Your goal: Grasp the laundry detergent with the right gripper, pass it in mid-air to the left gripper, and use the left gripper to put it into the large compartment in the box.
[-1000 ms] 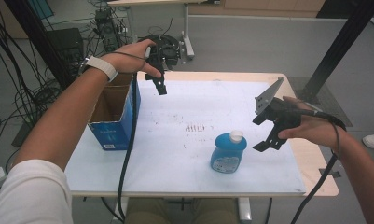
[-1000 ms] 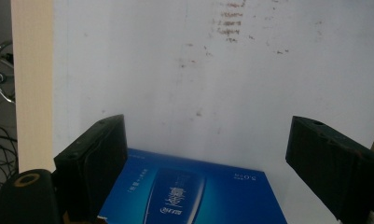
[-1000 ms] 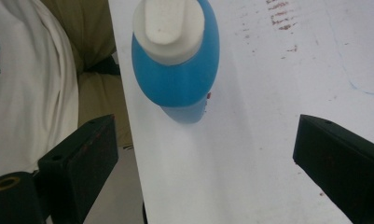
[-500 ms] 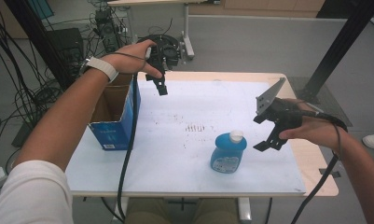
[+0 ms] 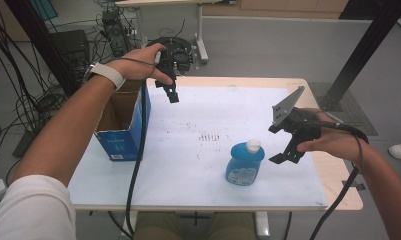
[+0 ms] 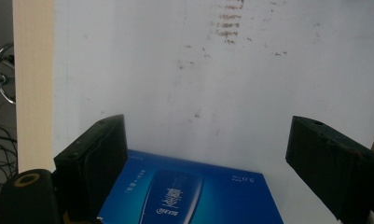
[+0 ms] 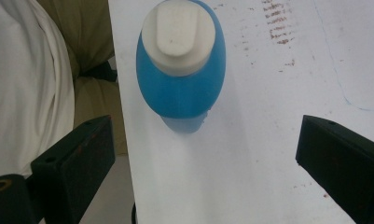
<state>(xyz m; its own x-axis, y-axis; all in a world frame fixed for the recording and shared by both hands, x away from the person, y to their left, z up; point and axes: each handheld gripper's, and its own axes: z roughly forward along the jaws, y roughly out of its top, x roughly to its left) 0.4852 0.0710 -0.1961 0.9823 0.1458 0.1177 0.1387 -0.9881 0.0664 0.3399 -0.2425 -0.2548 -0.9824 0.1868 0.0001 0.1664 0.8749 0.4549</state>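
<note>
Spreading under everything, the white tabletop [image 5: 188,165] carries an open blue cardboard box [image 5: 123,125] at its left edge and a blue bottle [image 5: 244,164] with a white cap standing upright near the front, right of centre. Above the box's far right corner hangs the left gripper [image 5: 173,96], fingers [image 6: 96,163] apart and empty. Just right of the bottle, not touching it, the right gripper [image 5: 285,152] hovers with its fingers [image 7: 77,163] spread wide, empty.
</note>
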